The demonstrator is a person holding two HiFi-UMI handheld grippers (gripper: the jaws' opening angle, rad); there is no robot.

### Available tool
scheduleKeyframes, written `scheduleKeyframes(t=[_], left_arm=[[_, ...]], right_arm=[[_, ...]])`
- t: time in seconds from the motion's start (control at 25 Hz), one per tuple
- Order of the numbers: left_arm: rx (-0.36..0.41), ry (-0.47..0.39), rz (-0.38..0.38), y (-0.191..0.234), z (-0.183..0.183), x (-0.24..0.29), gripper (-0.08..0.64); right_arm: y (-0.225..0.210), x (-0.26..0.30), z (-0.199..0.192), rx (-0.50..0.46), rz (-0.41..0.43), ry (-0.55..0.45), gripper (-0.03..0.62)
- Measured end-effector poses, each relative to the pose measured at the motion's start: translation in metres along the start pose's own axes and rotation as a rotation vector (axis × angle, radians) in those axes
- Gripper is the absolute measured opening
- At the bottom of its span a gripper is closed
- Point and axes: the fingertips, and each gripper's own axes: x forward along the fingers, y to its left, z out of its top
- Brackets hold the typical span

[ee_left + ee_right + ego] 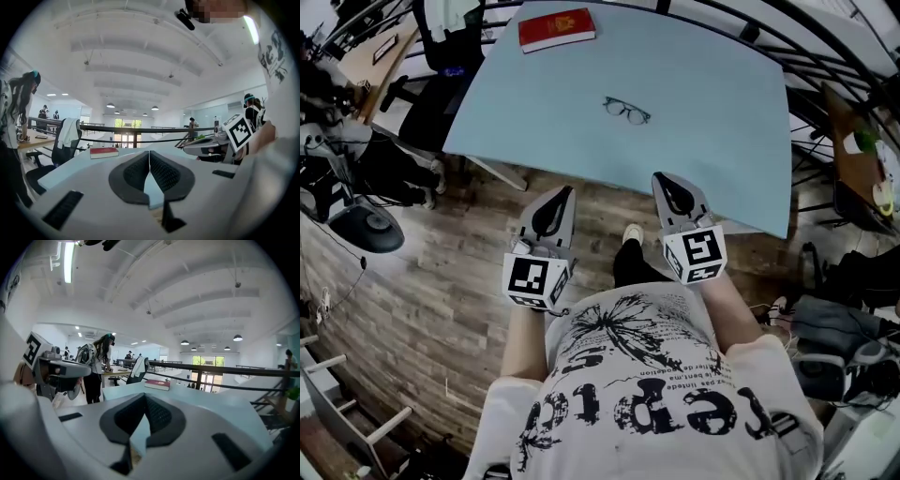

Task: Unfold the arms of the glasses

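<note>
Dark-framed glasses (626, 110) lie on the light blue table (694, 141), near its middle. Both grippers are held over the wooden floor, short of the table's near edge. My left gripper (564, 190) is shut with nothing in it, its black pads touching. My right gripper (661, 176) is shut and empty too, closer to the table edge. In the left gripper view the closed left gripper (149, 152) points across the table top. In the right gripper view the closed right gripper (145, 396) points the same way. The glasses do not show in either gripper view.
A red book (556, 29) lies at the table's far left corner, also seen as the book (104, 152) and the book (157, 384). A black office chair (441, 56) stands left of the table. A railing (220, 369) runs beyond it. Other desks with clutter flank both sides.
</note>
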Motion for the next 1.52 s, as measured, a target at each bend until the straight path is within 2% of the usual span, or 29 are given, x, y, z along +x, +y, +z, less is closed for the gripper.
scheduleKeyframes(t=[0.12,0.44,0.76,0.96,1.16,1.28,1.4,1.52], left_arm=[[0.019,-0.015,0.017,0.018,0.014,0.052,0.020],[0.041,-0.005,0.037,0.043,0.030,0.189,0.021],[0.024,0.066,-0.031,0.061,0.015,0.268,0.021],[0.037,0.098,-0.127,0.077,0.002,0.313,0.021],[0.083,0.142,-0.318,0.084,-0.012,0.351,0.021],[0.112,0.168,-0.393,0.094,-0.020,0.367,0.021],[0.104,0.194,-0.440,0.103,-0.031,0.374,0.021],[0.104,0.235,-0.475,0.110,-0.047,0.378,0.021]], right_arm=[[-0.050,0.040,0.009,0.002,-0.017,0.012,0.011],[-0.150,0.125,0.011,-0.031,0.024,0.045,0.011],[-0.194,0.174,-0.026,0.041,0.019,0.163,0.011],[-0.204,0.206,-0.055,0.080,0.003,0.270,0.011],[-0.205,0.225,-0.088,0.142,-0.062,0.429,0.011],[-0.202,0.237,-0.109,0.165,-0.079,0.542,0.011],[-0.195,0.244,-0.128,0.144,-0.064,0.642,0.011],[-0.193,0.252,-0.146,0.059,-0.022,0.741,0.014]])
